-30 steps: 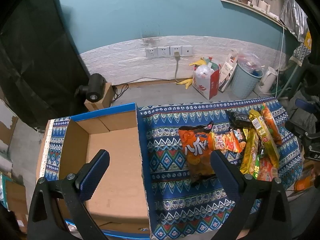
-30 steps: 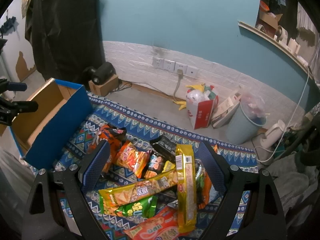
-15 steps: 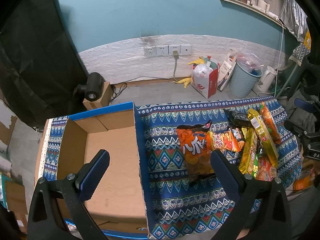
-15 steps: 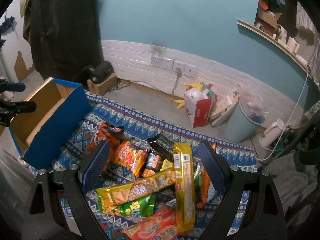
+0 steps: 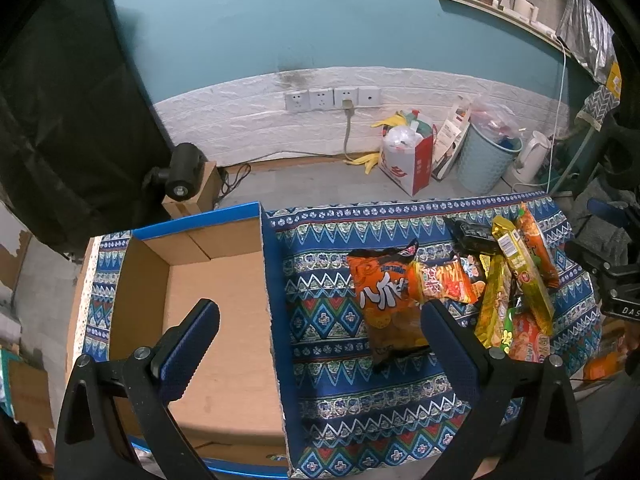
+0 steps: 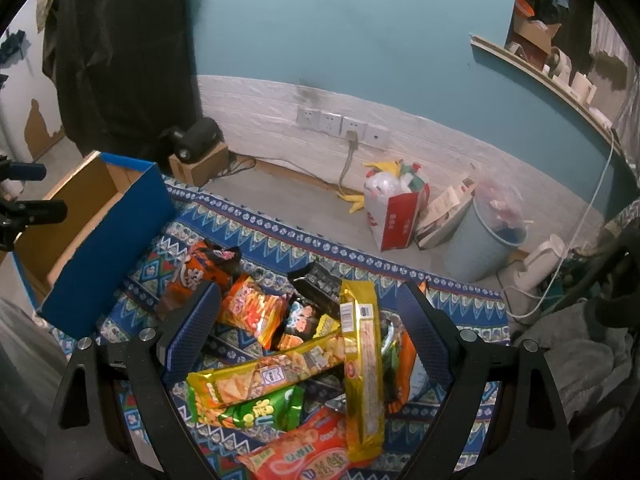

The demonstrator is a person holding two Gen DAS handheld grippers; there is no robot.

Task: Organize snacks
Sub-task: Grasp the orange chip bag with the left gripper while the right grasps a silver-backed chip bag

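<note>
- Here, your right gripper (image 6: 308, 322), spread wide and empty, hovers over overlapping snack packets (image 6: 304, 364) heaped on the patterned surface (image 6: 256, 220); closing now could snag several.
- Your left gripper (image 5: 316, 332), likewise agape, straddles the bare cardboard box (image 5: 224, 320) wall and risks clipping it.

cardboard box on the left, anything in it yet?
Empty as far as shown. The left wrist view looks into the cardboard box and shows only bare floor; the snacks all lie on the cloth beside it.
</note>
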